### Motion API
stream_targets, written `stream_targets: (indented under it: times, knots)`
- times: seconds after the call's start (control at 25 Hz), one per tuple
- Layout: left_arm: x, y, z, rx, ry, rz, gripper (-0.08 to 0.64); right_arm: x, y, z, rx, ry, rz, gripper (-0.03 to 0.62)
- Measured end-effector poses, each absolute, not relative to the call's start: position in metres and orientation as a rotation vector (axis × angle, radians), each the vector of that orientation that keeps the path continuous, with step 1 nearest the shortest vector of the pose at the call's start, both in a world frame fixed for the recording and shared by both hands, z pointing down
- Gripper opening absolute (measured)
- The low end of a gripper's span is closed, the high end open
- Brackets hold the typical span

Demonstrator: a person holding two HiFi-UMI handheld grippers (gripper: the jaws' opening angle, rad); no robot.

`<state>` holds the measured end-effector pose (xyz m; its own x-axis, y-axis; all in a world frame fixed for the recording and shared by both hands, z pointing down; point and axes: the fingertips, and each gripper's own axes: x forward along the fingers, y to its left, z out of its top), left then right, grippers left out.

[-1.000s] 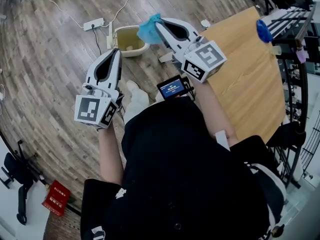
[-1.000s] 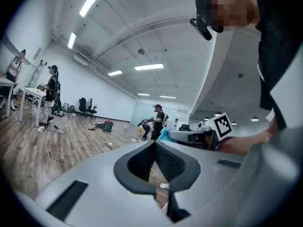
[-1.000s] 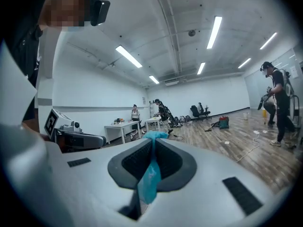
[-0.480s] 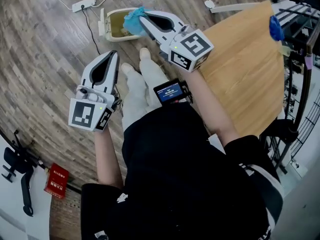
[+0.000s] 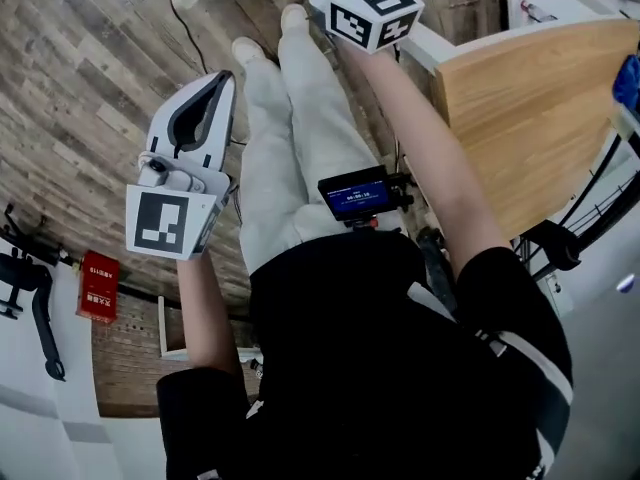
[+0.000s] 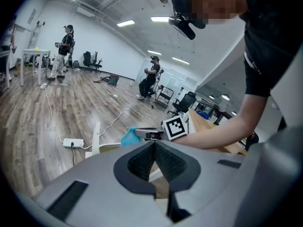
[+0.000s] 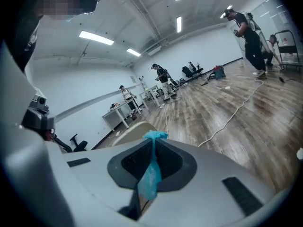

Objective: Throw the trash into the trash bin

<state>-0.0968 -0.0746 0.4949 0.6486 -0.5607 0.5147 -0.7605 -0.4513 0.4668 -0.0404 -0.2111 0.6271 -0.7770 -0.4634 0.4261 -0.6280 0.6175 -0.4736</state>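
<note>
Right gripper view first. The right gripper (image 7: pixel 154 140) had its fingers clamped on the blue trash (image 7: pixel 150 174). It was a thin crumpled strip running down between the pads, with a little tuft poking out past the fingertips. Just beyond those tips was the pale curved rim of the trash bin (image 7: pixel 129 132), so the trash was right at the bin but not let go. A white cable (image 7: pixel 236 112) ran across the floor (image 7: pixel 270 131) off to the right of the fingers.

Left gripper view: the left gripper (image 6: pixel 154 144) had its fingers pressed together with nothing in them. Ahead of the tips, the other gripper reached in from the right, with the blue trash at its tips just above the bin's rim. A power strip (image 6: pixel 72 142) lay out to the left of the fingers.

Head view: the left gripper's fingers pointed up the frame beside the person's leg (image 5: pixel 270 168), well apart from the bin. The right gripper's tips were cut off at the top edge and mostly its marker cube (image 5: pixel 375 8) showed. A wooden table (image 5: pixel 530 98) sat to the right of it. A red box (image 5: pixel 97 286) lay back behind the left fingers.
</note>
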Motion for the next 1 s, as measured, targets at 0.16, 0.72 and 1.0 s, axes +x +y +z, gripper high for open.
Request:
stream_targets:
  times: [0.16, 0.72, 1.0]
  knots:
    - [-0.08, -0.086, 0.542, 2.123, -0.98, 0.271, 0.005, -0.032, -0.218, 0.711, 0.936, -2.523, 0.947, 0.011]
    - [-0.07, -0.092, 0.62, 2.004, -0.971, 0.271, 0.005, -0.049, -0.228, 0.843, 0.875, -2.428, 1.18, 0.011]
    - [-0.068, -0.093, 0.617, 2.001, -0.993, 0.258, 0.005, -0.054, -0.226, 0.834, 0.868, -2.45, 1.173, 0.186]
